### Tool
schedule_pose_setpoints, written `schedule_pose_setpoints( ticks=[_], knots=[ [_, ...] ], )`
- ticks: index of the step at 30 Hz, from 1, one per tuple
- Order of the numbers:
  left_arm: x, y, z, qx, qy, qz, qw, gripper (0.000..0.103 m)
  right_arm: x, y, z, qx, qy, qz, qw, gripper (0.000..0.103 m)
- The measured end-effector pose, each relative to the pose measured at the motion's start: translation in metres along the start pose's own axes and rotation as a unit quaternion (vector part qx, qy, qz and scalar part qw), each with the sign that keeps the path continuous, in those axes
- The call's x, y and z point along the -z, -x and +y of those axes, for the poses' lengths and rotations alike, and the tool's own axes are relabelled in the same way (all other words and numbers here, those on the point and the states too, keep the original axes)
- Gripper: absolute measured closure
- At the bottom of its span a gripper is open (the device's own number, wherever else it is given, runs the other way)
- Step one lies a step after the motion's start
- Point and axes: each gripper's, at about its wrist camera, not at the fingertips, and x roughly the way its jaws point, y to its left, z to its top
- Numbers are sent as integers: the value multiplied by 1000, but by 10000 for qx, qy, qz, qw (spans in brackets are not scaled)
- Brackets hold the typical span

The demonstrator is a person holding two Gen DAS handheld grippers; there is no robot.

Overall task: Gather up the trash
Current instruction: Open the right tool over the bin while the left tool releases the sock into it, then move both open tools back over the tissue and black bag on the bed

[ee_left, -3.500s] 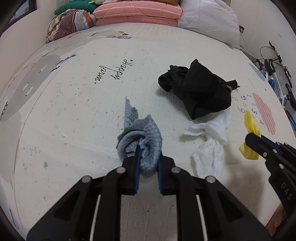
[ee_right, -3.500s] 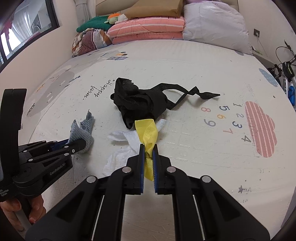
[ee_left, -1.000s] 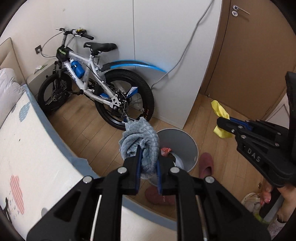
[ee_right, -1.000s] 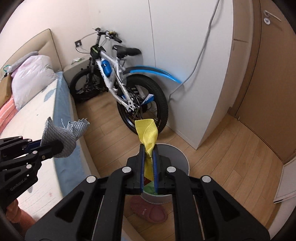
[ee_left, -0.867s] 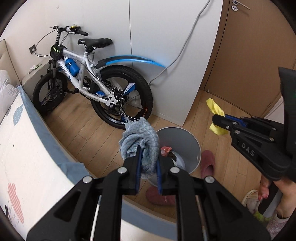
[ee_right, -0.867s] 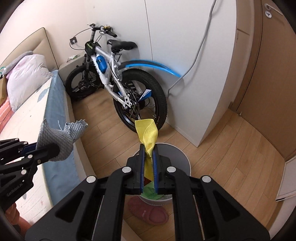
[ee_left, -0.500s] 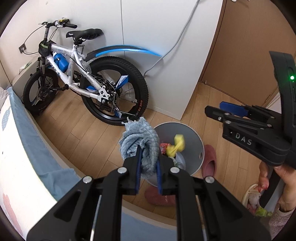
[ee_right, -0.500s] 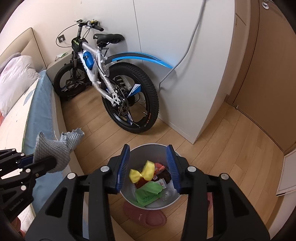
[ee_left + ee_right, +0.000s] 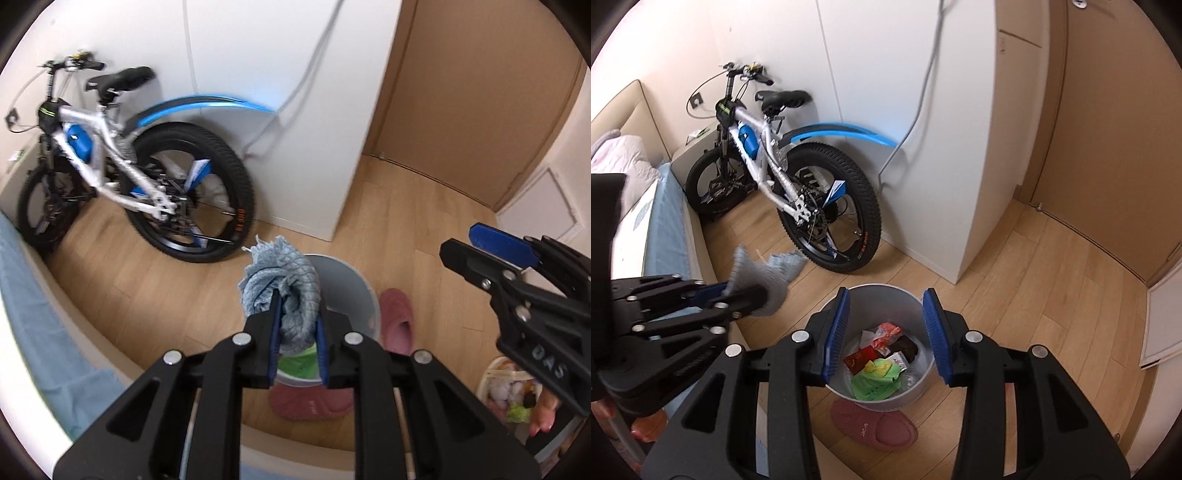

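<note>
Floor [image 9: 1052, 295]: light wood planks, running from the bed edge to the door.
Trash bin [image 9: 882, 299]: round, grey, open-topped, standing on the floor near the corner of a white wardrobe [image 9: 953, 110]; holds wrappers, a green sheet and a yellow ribbon [image 9: 877, 366] on top of the pile.
Slippers [image 9: 873, 424]: pink, on the floor, one touching the bin's near side, another [image 9: 397, 321] to its right in the left wrist view.
Bicycle [image 9: 783, 177]: white frame, blue mudguard, parked against the white wall, rear wheel near the bin.
Bed [image 9: 646, 229]: at the left, blue-edged mattress, pale pillow at its head.
Door [image 9: 1108, 129]: brown wood, closed, at the right.
Left hand-held gripper [image 9: 297, 341]: jaws just been opening, narrow gap; grey-blue cloth [image 9: 284, 291] between the blue pads, bunched above the fingertips and hanging against them, over the bin's near rim.
Right hand-held gripper [image 9: 886, 332]: jaws wide apart, nothing between them, poised above the bin mouth.
Basket [image 9: 513, 391]: pale, at the lower right in the left wrist view, with soft toys inside.
</note>
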Motion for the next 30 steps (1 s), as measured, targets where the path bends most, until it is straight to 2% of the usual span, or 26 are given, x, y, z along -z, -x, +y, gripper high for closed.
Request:
schedule_pose_setpoints(
  ticks=[1,3,10,19,26,30],
  knots=[
    [-2,-1,-2,23,41,14,10000,58,-1,3,-2,28,-23,-28,10000,64],
    [-5,1,-3,-51,108,-116,9999,44,0,8,-6,74,-41,-57,9999,64],
    [-1,15,-1,-181,128,-178,9996,44,1,17,-4,3,-100,-89,9999,64],
    [23,58,24,-349,425,-311,9980,44,3,32,30,-294,168,-90,9994,64],
    [62,116,55,-705,830,-523,9927,44,7,63,81,-675,598,-176,9958,64],
    [101,158,80,-1050,1286,-652,9840,44,16,89,129,-1025,1020,-214,9893,64]
  ],
)
